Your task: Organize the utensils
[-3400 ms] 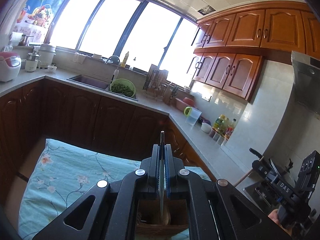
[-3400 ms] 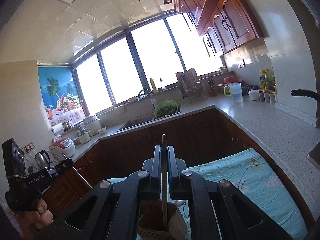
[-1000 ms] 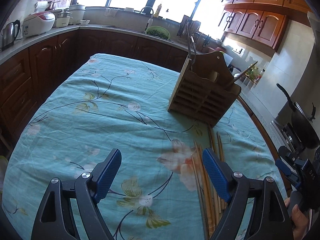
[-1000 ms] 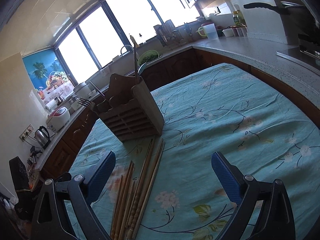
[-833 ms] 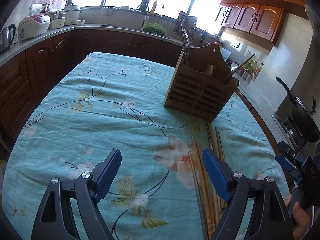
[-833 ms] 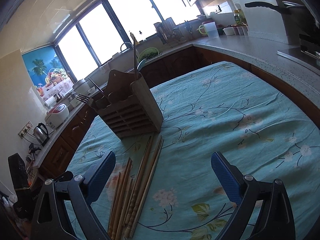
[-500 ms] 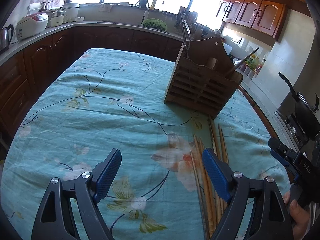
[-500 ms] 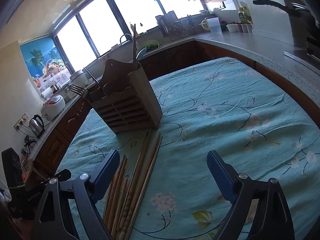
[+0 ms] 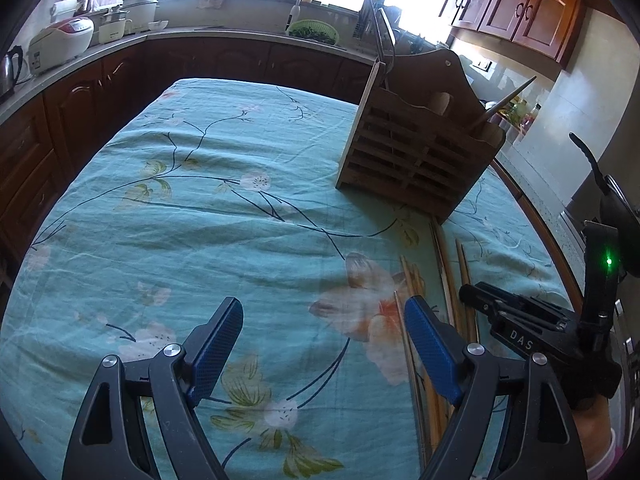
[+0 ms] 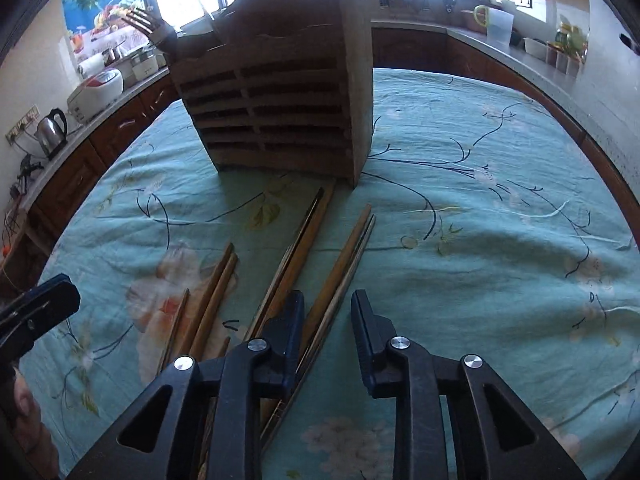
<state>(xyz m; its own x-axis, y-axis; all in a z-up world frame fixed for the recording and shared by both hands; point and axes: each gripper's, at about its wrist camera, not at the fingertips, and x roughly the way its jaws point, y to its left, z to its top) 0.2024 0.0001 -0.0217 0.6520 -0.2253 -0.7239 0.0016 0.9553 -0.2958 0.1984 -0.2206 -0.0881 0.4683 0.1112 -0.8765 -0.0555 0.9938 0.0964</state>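
A wooden slatted utensil holder (image 9: 416, 152) stands on the teal floral tablecloth (image 9: 200, 208); it also shows in the right wrist view (image 10: 280, 96). It holds a fork (image 10: 140, 20) and a few other utensils. Several wooden chopsticks (image 10: 340, 264) lie loose on the cloth in front of it, also seen in the left wrist view (image 9: 448, 276). My right gripper (image 10: 326, 312) is low over the chopsticks, jaws partly open around the rightmost pair, not gripping. My left gripper (image 9: 322, 320) is wide open and empty, left of the chopsticks.
Kitchen counters ring the table, with a rice cooker (image 9: 60, 44), a kettle (image 10: 52, 130), a sink and a green colander (image 9: 314, 30). A pan handle (image 9: 588, 160) sticks out at the right. My right gripper's body (image 9: 532, 332) shows in the left wrist view.
Both grippers had been shut on a utensil over the holder, then opened and dropped back. Since then the right gripper has moved down over the chopsticks and narrowed. The left has edged forward.
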